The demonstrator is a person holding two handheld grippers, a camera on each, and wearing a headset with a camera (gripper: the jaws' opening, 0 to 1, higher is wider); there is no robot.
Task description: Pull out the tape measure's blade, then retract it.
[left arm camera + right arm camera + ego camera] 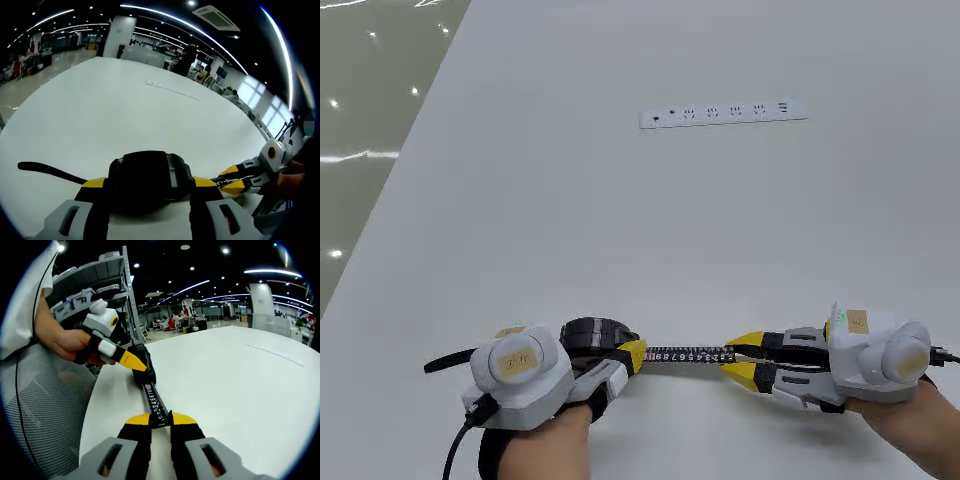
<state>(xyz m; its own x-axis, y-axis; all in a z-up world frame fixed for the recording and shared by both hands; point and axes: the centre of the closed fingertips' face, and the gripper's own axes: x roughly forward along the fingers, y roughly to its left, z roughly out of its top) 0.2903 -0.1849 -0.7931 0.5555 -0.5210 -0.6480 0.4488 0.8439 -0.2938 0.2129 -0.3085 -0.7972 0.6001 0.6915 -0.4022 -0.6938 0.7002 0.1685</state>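
- Left gripper point(150, 184): jaws clamped on the tape measure point(150, 175) case, at the white surface's point(620, 220) near edge.
- Right gripper point(161, 419): jaws pinched on the blade point(152, 400) end, short length drawn out.
- Power strip point(723, 112) well apart.

White workbench point(620, 220) with a white power strip point(723, 112) flat toward its far side.

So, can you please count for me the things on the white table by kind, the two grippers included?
tape measure: 1
power strip: 1
grippers: 2, the left gripper and the right gripper
Total: 4
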